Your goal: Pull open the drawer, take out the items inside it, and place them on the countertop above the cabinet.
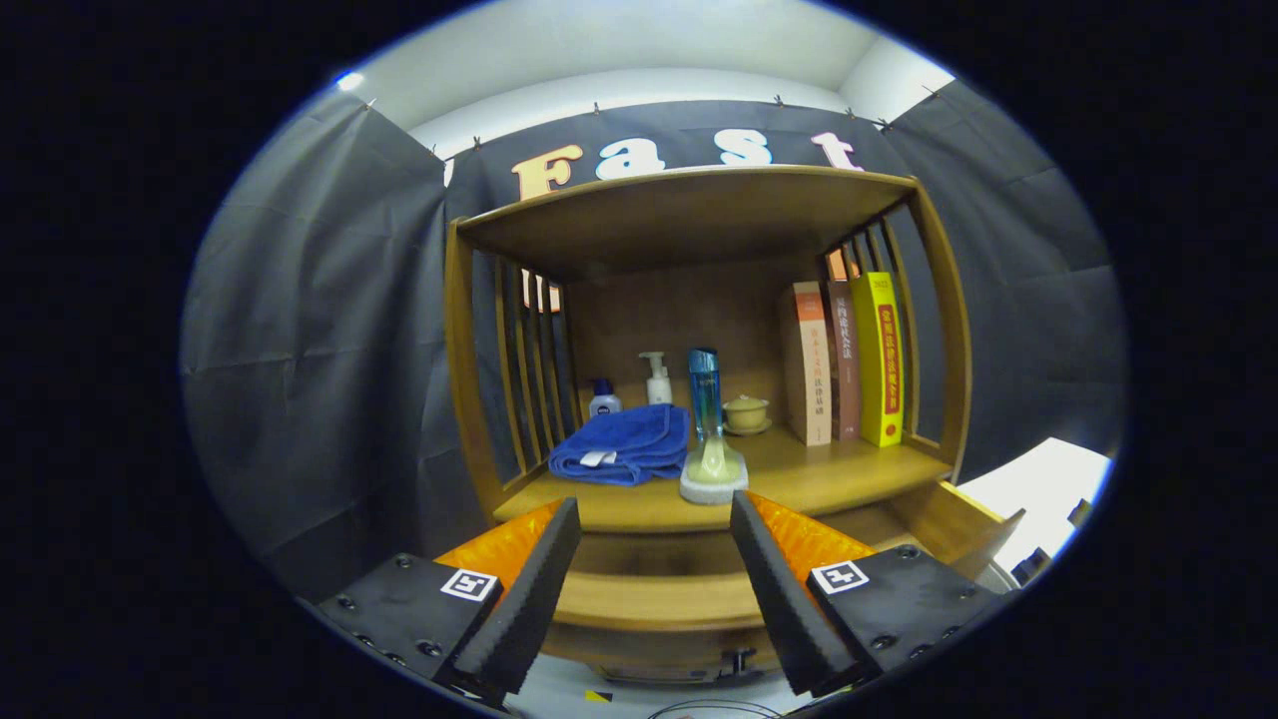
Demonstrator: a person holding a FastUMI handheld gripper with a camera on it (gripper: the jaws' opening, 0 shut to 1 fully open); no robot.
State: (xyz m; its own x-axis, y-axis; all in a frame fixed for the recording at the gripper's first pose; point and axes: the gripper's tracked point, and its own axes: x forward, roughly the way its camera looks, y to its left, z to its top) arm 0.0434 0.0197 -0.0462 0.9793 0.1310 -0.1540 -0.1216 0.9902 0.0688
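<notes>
A wooden cabinet stood against the booth's dark cloth wall. On its countertop were three books at the right edge, one blue towel, one brush near the front edge, two bottles and one cup at the back. The drawer was pulled open below. The gripper was spread, grasping nothing.

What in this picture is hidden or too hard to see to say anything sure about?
- Inside of the drawer, gripper view: seen from the front between the open gripper fingers, so its contents are hidden behind its front board.
- Drawer handle: small, partly covered by a finger.
- Book spines: lettering too small.
- Dish brush: its sponge base hides the countertop beneath.
- Under the blue towel: its folds hide anything there.
</notes>
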